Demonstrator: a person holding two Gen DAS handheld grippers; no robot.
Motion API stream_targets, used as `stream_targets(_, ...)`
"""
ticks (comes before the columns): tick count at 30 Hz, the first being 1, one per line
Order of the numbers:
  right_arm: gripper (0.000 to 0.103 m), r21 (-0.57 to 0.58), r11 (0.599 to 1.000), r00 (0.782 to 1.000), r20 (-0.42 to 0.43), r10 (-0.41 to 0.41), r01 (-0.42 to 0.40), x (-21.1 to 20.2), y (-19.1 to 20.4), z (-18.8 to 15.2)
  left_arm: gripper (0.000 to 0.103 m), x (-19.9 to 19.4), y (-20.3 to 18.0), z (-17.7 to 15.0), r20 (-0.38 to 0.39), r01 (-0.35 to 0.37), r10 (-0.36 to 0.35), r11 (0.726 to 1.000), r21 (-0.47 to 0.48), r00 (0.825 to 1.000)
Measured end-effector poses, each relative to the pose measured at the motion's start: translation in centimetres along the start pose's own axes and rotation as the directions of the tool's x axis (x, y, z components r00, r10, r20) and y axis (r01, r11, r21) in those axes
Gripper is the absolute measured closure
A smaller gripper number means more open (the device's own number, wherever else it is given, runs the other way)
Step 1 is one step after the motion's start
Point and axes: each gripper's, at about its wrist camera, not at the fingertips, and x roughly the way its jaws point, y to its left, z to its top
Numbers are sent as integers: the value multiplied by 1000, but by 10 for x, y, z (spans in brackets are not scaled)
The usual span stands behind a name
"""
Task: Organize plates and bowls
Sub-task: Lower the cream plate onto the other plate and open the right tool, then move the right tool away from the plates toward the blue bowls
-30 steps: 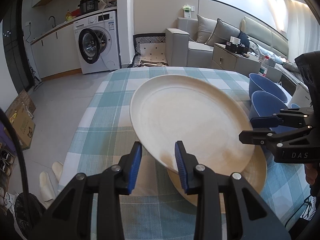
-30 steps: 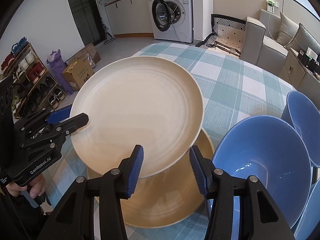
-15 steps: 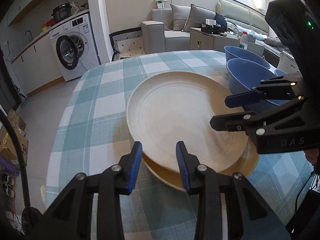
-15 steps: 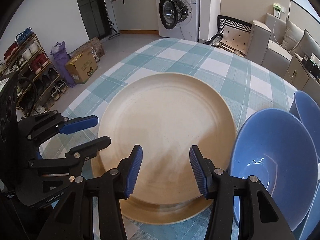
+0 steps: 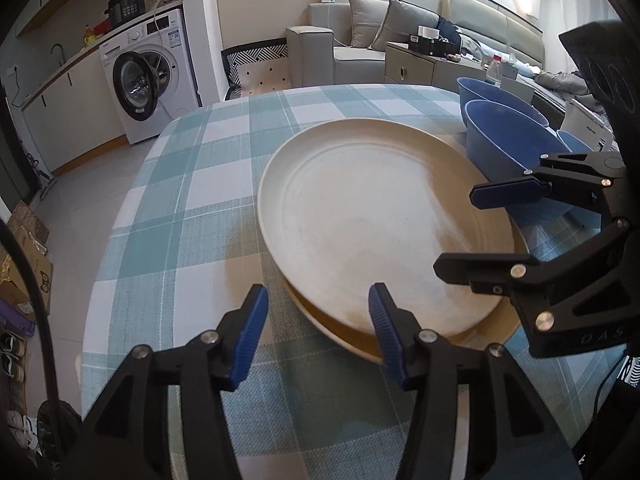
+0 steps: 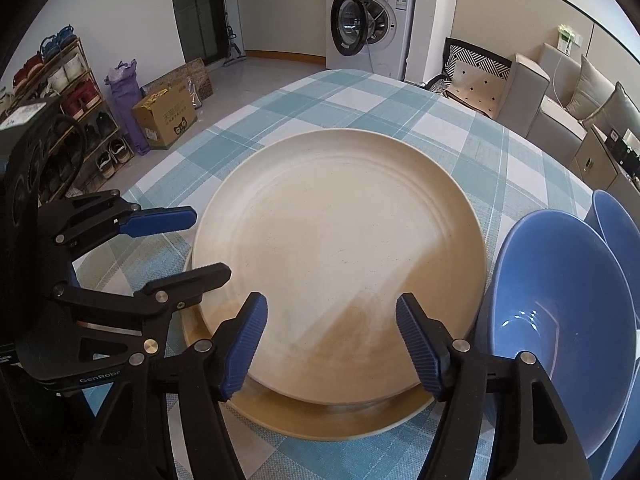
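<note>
Left gripper (image 5: 318,322) and right gripper (image 6: 332,344) both gape, empty, at six o'clock of the stacked cream plate (image 6: 340,256); blue bowls (image 6: 560,312) at three o'clock.

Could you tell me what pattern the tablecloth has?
The tablecloth is checked in teal and white, clearest in the right wrist view.

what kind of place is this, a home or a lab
Most likely a home, an open-plan flat: a washing machine under a kitchen counter, a sofa with cushions, and a shoe rack beside the checked-cloth table.
</note>
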Motion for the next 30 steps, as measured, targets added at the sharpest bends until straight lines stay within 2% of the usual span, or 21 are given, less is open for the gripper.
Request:
stream_targets(6,30,13,1000,1000,8,-3,3,-5,-6,-1,48,-1,-3,-3,-29,11,-11,1000,14,1000)
stream_targets(15,27,28,1000,1000,31,5,-6,-15,-14,-5,47,-9,-9,-5,-26,10,-9,1000,22,1000)
stream_targets(20,23,25,999,998,54,26,-28,-26,-15,-8,47,-10,-5,-4,-16,11,-11,1000,-20,1000)
stream_targets(23,15,28,1000,997,73,6,-8,-34,-17,-9,46,-15,-2,-1,6,34,-34,998,-52,999)
stream_targets(27,15,60,996,993,102,57,-63,-48,-27,-12,41,-23,0,7,46,40,-36,996,-80,998)
stream_targets(28,14,62,996,992,107,60,-67,-51,-27,-12,35,-25,0,9,55,45,-40,995,-87,998)
stream_targets(29,8,64,996,992,115,48,-56,-54,-28,-13,30,-27,1,12,63,51,-45,994,-96,997)
stream_targets(30,7,65,997,992,121,39,-47,-58,-30,-14,20,-29,2,15,75,56,-48,993,-105,996)
